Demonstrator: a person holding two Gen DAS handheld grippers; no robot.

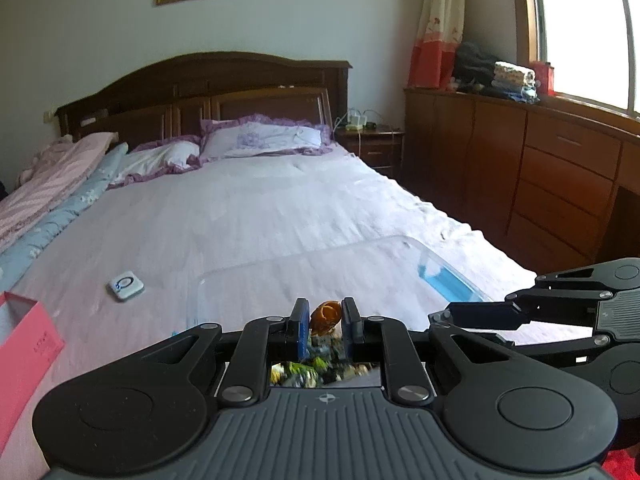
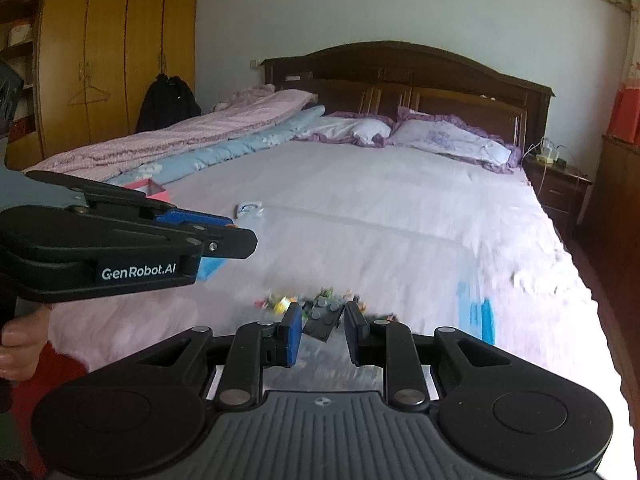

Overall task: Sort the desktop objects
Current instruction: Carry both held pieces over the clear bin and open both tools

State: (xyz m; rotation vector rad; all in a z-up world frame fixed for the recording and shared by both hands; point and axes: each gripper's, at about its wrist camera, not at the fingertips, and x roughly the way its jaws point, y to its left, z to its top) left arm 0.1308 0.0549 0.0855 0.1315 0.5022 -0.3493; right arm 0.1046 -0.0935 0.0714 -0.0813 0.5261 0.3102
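Note:
My left gripper (image 1: 326,320) is shut on a small orange-brown toy piece (image 1: 326,313), held low over a clear plastic bin (image 1: 400,252) on the bed. Several small colourful toy pieces (image 1: 320,364) lie under its fingers. In the right wrist view my right gripper (image 2: 323,330) is shut on a dark grey studded brick plate (image 2: 322,316), which hangs tilted between the blue pads. More colourful pieces (image 2: 280,303) lie blurred just beyond it. The left gripper (image 2: 240,238), held by a hand (image 2: 20,344), is at the left. The right gripper (image 1: 444,316) reaches in from the right.
The bin has blue handles (image 1: 448,280). A small white device (image 1: 125,286) lies on the white sheet (image 1: 260,208) to the left. A pink box (image 1: 24,344) stands at the near left. Folded quilts (image 2: 180,144) line the bed's left side. Wooden cabinets (image 1: 540,168) run along the right.

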